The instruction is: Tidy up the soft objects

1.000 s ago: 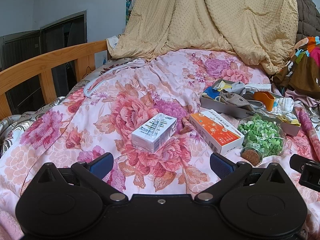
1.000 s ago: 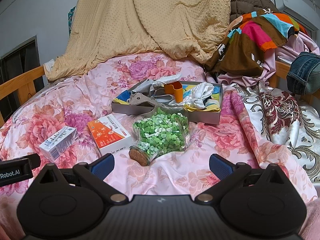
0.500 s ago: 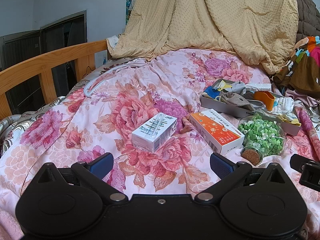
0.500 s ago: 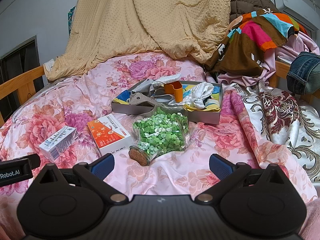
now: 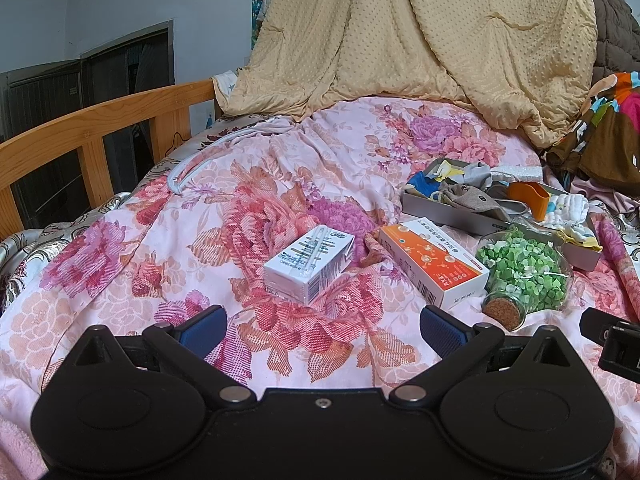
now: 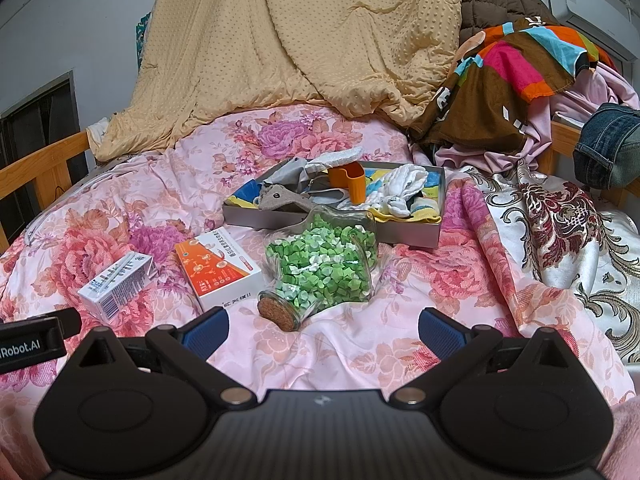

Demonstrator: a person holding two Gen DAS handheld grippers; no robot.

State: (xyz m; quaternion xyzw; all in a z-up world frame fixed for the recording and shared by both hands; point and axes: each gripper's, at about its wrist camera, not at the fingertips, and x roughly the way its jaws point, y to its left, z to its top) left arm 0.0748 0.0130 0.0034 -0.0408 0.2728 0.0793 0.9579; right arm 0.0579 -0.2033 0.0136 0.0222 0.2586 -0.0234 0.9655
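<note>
1. Nothing has moved since a second ago: both tools hover in the same spot over the bed, and every item lies where it was.
2. Left tongs (image 5: 322,322) are spread wide and empty, blue pads (image 5: 202,326) low in the frame, above the floral bedspread (image 5: 160,240).
3. Right tongs (image 6: 323,324) too: released, nothing between them, low centre of the right view.
4. Just past the left tongs, centre frame, a white carton (image 5: 308,266) lies on its side; right of it an orange-and-white box (image 5: 434,264), near but apart.
5. Further right, a corked glass jar (image 6: 324,270) of green paper stars lies tipped over, cork pointing toward the tongs, its far end up against the tray.
6. The soft things sit in the grey tray (image 6: 400,234) at mid-frame of the right view: a grey pouch (image 6: 280,198), white socks (image 6: 400,188), coloured cloths, with an orange cup (image 6: 352,186) standing among them.
7. Upper frame, a tan blanket (image 6: 320,40) is draped high; at upper right, a pile of colourful clothes (image 6: 520,68).
8. A wooden bed rail (image 5: 92,136) runs along the left side.
</note>
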